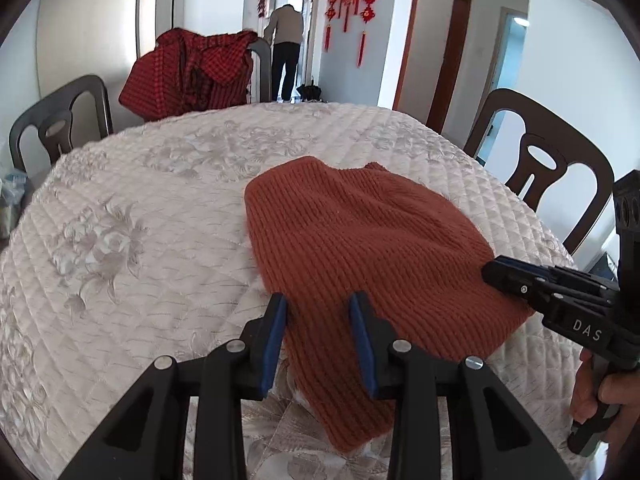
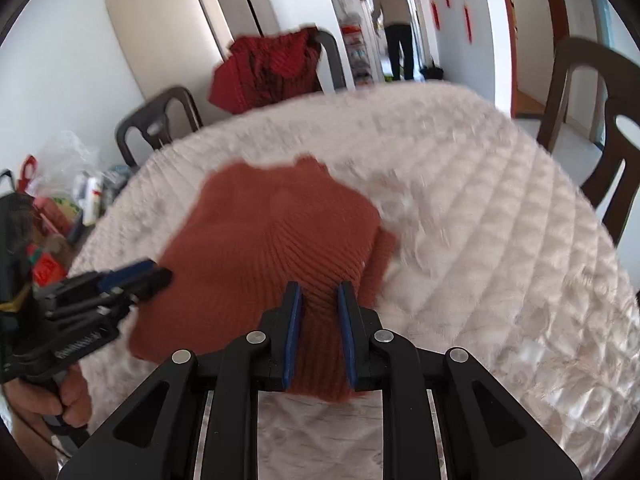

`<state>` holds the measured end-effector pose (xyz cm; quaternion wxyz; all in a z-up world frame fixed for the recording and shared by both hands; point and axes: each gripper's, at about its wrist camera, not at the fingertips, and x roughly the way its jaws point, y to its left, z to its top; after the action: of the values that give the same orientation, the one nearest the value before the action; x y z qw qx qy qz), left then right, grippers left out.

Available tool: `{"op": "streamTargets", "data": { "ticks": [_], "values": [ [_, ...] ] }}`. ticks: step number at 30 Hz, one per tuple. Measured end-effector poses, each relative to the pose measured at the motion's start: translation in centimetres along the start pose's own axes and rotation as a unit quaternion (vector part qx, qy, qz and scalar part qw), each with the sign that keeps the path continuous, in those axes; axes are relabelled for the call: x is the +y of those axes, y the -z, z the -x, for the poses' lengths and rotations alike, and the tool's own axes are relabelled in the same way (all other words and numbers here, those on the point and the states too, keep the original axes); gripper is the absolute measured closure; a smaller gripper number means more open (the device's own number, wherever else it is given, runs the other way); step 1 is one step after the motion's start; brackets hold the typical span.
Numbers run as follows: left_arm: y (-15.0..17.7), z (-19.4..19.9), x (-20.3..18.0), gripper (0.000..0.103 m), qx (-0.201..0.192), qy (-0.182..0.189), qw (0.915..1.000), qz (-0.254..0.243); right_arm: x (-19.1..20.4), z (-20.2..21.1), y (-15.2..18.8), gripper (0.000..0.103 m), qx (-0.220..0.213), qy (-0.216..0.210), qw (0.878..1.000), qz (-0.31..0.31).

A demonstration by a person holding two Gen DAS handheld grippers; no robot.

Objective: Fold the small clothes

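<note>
A small rust-orange knit garment point(image 1: 360, 248) lies flat on the quilted white tablecloth point(image 1: 140, 220), its near part hanging over the table's front edge. My left gripper point(image 1: 318, 304) is open over its near left edge, fingers either side of the knit. My right gripper point(image 2: 319, 292) is open over the garment's point(image 2: 272, 232) near right part; it also shows in the left wrist view point(image 1: 500, 274) at the garment's right edge. The left gripper appears in the right wrist view point(image 2: 156, 274) at the garment's left edge. The right wrist view is motion-blurred.
Dark wooden chairs point(image 1: 548, 168) point(image 1: 60, 120) stand around the table. A red checked garment point(image 1: 192, 76) hangs on the far chair. A person point(image 1: 286, 48) stands in the hallway beyond. Bags and clutter point(image 2: 68, 200) sit left of the table.
</note>
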<state>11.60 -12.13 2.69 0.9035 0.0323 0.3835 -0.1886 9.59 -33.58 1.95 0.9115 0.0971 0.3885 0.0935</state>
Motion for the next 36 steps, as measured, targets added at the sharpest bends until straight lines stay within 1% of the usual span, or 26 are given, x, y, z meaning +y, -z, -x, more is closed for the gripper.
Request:
{"op": "streamTargets", "data": {
  "ticks": [2,4,5,7,11,14,15,18,25,28,32,34,35,36],
  "values": [
    [0.2,-0.1,0.1,0.066,-0.002,0.0,1.0,0.002,-0.1,-0.1,0.2,0.083,-0.002,0.0,1.0,0.004],
    [0.3,-0.2,0.2,0.066,-0.005,0.0,1.0,0.003,-0.4,-0.5,0.2,0.074,0.007,0.004,1.0,-0.002],
    [0.4,-0.2,0.2,0.066,-0.007,-0.001,1.0,0.003,-0.5,-0.6,0.2,0.072,0.01,0.001,1.0,-0.007],
    [0.5,-0.2,0.1,0.065,-0.009,-0.001,0.9999,0.003,-0.9,-0.6,0.3,0.072,0.011,-0.008,1.0,-0.018],
    [0.2,-0.1,0.4,0.065,-0.005,0.006,0.9999,0.011,-1.0,-0.4,0.3,0.072,0.009,-0.014,1.0,-0.023],
    [0.1,0.7,0.7,0.065,-0.003,0.004,0.9997,0.022,-1.3,0.2,0.2,0.071,0.01,-0.021,0.999,-0.032],
    [0.2,1.1,0.7,0.065,-0.005,0.0,0.9997,0.024,-1.5,0.6,0.2,0.07,0.009,-0.023,0.999,-0.038],
    [0.3,2.1,0.9,0.066,-0.011,-0.011,0.9995,0.026,-1.5,1.5,0.1,0.069,0.003,-0.019,0.999,-0.041],
    [-0.1,3.5,1.4,0.066,-0.03,-0.029,0.9988,0.025,-0.3,3.7,-0.1,0.069,-0.021,-0.019,0.999,-0.023],
    [-0.1,3.4,1.3,0.066,-0.025,-0.027,0.999,0.024,0.3,4.2,-0.2,0.069,-0.031,-0.025,0.999,-0.01],
    [0.6,2.5,0.8,0.066,-0.005,-0.025,0.9995,0.018,1.0,3.9,0.4,0.07,-0.024,-0.021,0.999,0.007],
    [1.1,2.2,0.6,0.065,-0.001,-0.026,0.9995,0.016,0.9,3.8,1.0,0.076,-0.021,-0.027,0.999,0.008],
    [1.2,2.2,0.7,0.065,-0.002,-0.025,0.9996,0.015,0.8,3.6,1.3,0.077,-0.016,-0.025,1.0,0.01],
    [1.2,2.2,0.7,0.065,-0.001,-0.023,0.9996,0.018,0.7,3.2,1.5,0.077,-0.008,-0.015,1.0,0.013]
  ]
}}
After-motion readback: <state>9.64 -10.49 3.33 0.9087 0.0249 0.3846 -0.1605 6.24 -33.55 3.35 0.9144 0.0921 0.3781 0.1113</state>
